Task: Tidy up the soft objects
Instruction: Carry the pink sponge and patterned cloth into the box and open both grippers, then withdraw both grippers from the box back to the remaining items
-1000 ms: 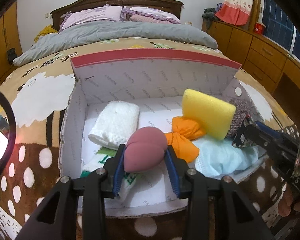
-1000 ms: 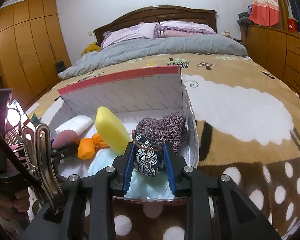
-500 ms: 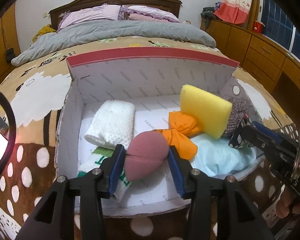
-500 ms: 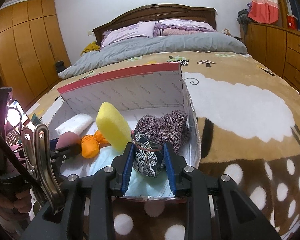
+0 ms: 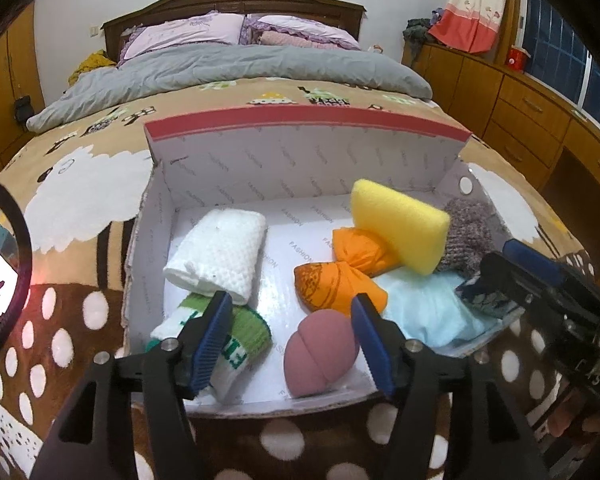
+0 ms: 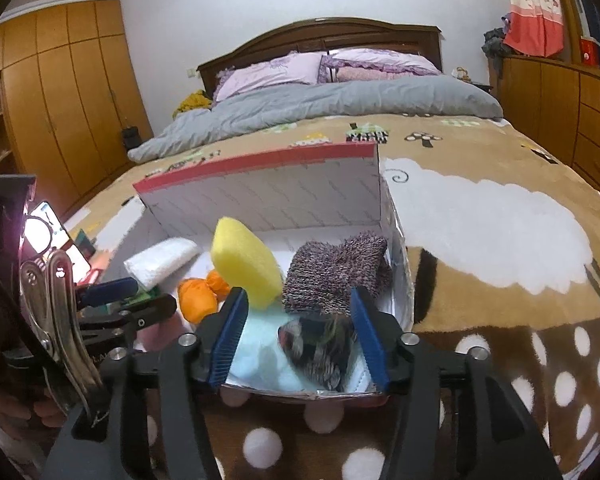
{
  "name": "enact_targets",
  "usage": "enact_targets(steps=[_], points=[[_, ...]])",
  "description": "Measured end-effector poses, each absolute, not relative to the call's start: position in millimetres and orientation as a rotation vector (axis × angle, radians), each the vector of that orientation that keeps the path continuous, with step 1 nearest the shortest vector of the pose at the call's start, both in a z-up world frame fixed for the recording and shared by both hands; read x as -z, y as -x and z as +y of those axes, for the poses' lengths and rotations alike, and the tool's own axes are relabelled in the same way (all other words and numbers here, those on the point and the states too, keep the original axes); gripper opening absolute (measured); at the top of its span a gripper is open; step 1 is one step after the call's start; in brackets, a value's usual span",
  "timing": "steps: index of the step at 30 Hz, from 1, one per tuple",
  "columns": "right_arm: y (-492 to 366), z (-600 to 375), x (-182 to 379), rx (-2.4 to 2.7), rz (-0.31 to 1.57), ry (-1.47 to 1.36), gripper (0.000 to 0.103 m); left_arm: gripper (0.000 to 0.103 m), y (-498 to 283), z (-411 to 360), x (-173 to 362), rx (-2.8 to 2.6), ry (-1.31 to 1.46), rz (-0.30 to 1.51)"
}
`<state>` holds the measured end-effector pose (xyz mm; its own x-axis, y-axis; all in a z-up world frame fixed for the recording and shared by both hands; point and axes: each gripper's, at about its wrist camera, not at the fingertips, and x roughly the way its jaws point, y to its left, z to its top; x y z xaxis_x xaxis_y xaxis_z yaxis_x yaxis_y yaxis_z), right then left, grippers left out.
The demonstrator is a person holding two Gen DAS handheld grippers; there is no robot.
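- Both grippers just opening: left gripper (image 5: 292, 338) spread wide, fingers (image 5: 210, 338) clear of the pink sponge (image 5: 320, 354), which lies on the box floor near the front wall; right gripper (image 6: 298, 334) likewise wide, the patterned pouch (image 6: 320, 346) loose between its fingers, lying on the pale blue cloth (image 6: 256, 344).
- Little margin at the front wall of the box (image 5: 300, 402) — low and just under both pairs of fingers; catching it on the way out could drag or tip the whole box across the bed (image 5: 72, 184).
- Pink sponge rounded, probably prone to rolling if brushed by a withdrawing finger.
- Yellow sponge (image 5: 400, 226) propped on edge against the orange bundle (image 5: 340, 276) — likely to topple if nudged.
- Left finger overlaps the green-and-white sock (image 5: 236, 340); contact cannot be told, snagging possible.
- Free room: bare floor between white towel (image 5: 220, 252) and orange bundle; right side crowded up to the knit item (image 6: 336, 276).
- Grippers close together; safest exit looks up and back.
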<state>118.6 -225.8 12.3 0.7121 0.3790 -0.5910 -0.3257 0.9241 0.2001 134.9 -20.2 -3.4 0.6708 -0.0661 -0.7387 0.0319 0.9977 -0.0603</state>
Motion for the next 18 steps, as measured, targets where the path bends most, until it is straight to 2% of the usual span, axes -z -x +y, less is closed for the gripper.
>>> enact_targets(steps=[18], points=[[-83.0, -234.0, -34.6, -0.389, 0.688, -0.092, 0.057, 0.070, -85.2, -13.6, -28.7, 0.117, 0.102, 0.824]])
